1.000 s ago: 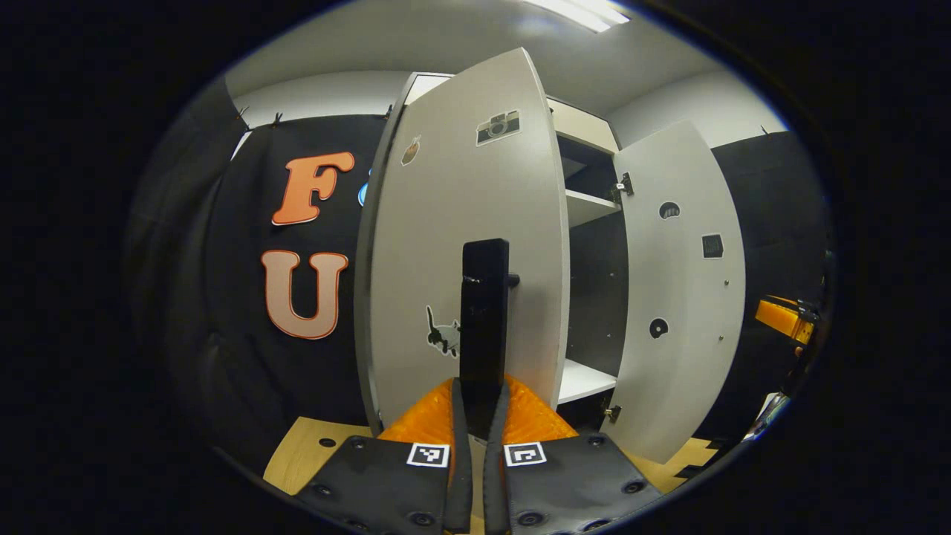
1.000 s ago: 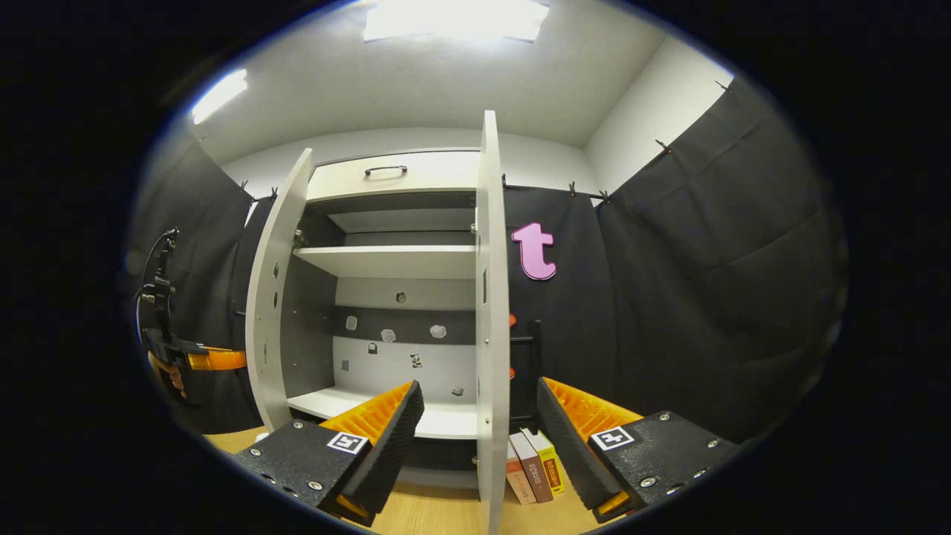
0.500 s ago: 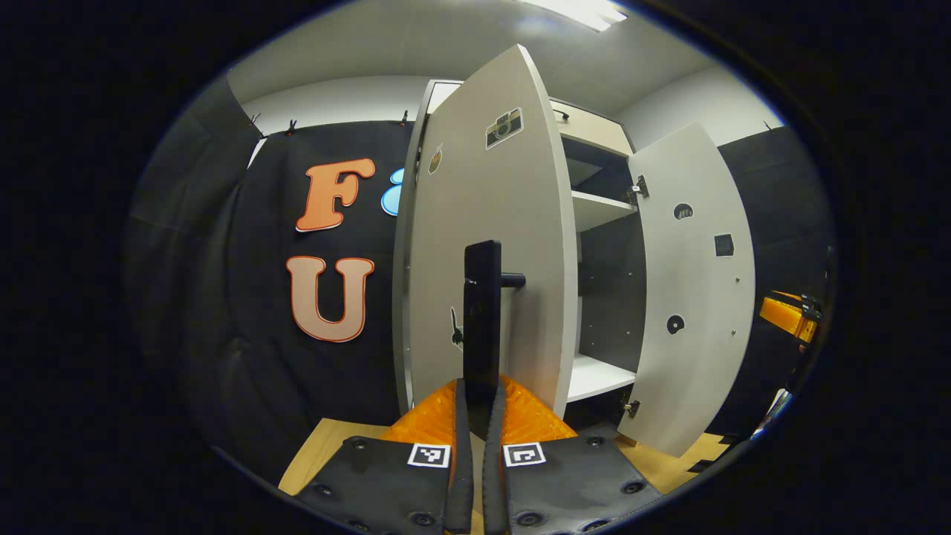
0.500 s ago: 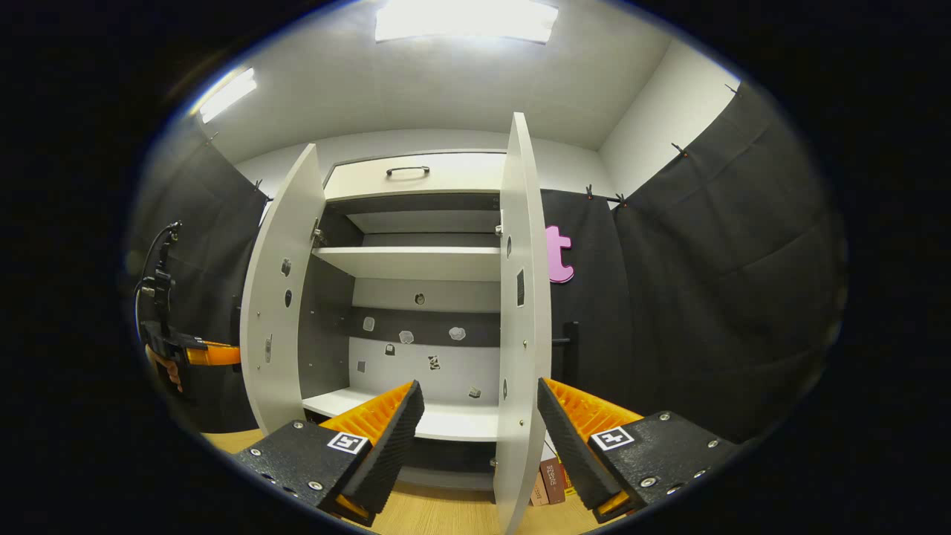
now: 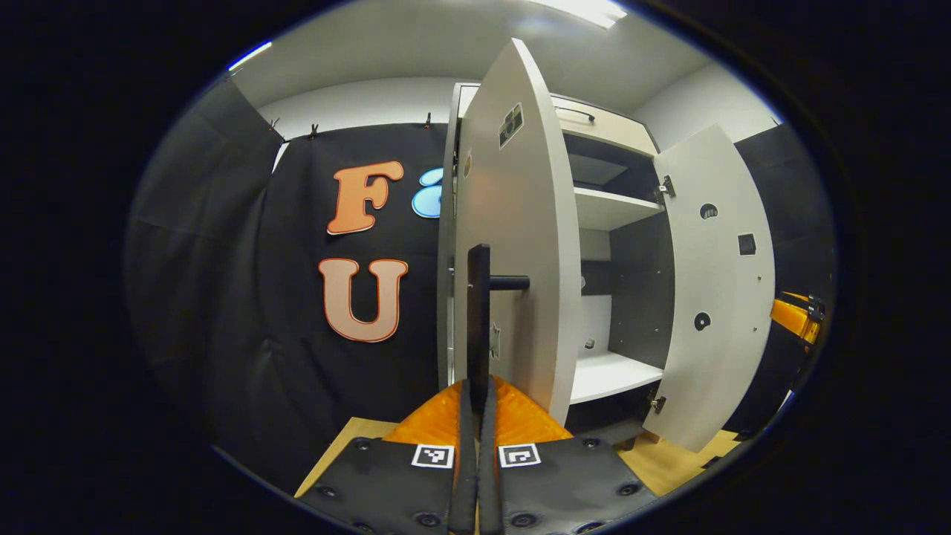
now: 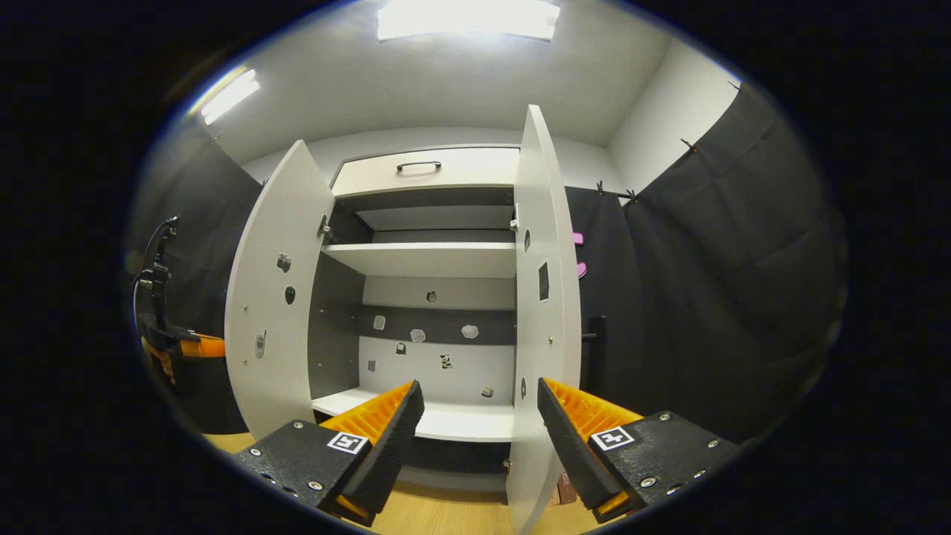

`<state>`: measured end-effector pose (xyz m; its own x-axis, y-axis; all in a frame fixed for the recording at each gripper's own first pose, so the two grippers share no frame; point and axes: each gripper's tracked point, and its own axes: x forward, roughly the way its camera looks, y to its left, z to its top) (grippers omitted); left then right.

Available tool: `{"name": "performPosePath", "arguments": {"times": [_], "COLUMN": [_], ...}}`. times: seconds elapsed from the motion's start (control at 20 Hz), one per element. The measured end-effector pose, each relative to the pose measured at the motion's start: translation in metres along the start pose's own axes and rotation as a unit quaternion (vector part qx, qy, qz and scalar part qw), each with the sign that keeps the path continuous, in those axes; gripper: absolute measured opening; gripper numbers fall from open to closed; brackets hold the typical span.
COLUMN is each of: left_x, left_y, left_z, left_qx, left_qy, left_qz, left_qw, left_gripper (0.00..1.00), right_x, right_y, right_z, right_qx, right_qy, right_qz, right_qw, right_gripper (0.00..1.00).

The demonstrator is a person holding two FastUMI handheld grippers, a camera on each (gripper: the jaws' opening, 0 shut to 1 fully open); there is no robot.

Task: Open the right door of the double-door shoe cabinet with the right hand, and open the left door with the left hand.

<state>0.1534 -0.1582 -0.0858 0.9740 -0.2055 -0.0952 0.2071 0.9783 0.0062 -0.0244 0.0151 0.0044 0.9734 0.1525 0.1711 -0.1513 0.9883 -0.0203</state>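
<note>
**Both doors swung wide; left handle yet in the grip**

Swung farther since a second ago: the left door (image 5: 513,245) now stands nearly edge-on to the left gripper's camera, and the right door (image 6: 546,297) has drifted wider as well.

Nearest, left side: left gripper (image 5: 478,394), fingers clamped together on the black bar handle (image 5: 479,319) of the left door. Door well open, hinged at the cabinet's left side.

Nearest, right side: right gripper (image 6: 475,423), fingers spread apart, holding nothing, just short of the right door's free edge.

Middle: right door, standing open, its own handle (image 6: 596,342) on the far face.

Beyond: shoe cabinet (image 6: 438,260) interior exposed, shelves bare, a drawer with a handle (image 6: 418,166) above.

Step in hand, by judgement: final stretch of the left-door pull; right door appears done.

Next move calls for: parting the left fingers and backing off the handle without dragging the door back.
</note>
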Motion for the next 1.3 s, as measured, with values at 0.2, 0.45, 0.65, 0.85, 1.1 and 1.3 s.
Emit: {"name": "performPosePath", "arguments": {"times": [0.2,0.45,0.65,0.85,1.1,1.3], "left_x": [-0.002,-0.004,-0.009,-0.015,-0.025,-0.027], "left_y": [0.015,0.040,0.029,0.027,0.031,0.009], "left_z": [0.001,0.000,-0.004,-0.003,0.001,0.003], "left_qx": [0.001,0.010,-0.014,-0.007,-0.013,-0.024], "left_qy": [-0.002,0.001,0.009,0.013,0.008,0.009], "left_qz": [0.027,0.074,0.063,0.062,0.092,0.056], "left_qw": [1.000,0.997,0.998,0.998,0.996,0.998], "left_gripper": [0.07,0.07,0.08,0.10,0.52,0.78], "right_x": [0.006,0.009,0.012,0.011,0.010,0.007], "right_y": [0.006,0.003,-0.001,-0.005,-0.010,-0.011], "right_z": [-0.005,-0.005,-0.001,0.004,0.008,0.004], "right_qx": [0.005,0.002,-0.005,-0.005,-0.011,-0.008], "right_qy": [0.004,0.007,0.009,0.009,0.011,0.021], "right_qz": [0.006,-0.001,-0.012,-0.017,-0.022,-0.023], "right_qw": [1.000,1.000,1.000,1.000,1.000,0.999], "right_gripper": [0.93,0.93,0.93,0.93,0.93,0.93]}}
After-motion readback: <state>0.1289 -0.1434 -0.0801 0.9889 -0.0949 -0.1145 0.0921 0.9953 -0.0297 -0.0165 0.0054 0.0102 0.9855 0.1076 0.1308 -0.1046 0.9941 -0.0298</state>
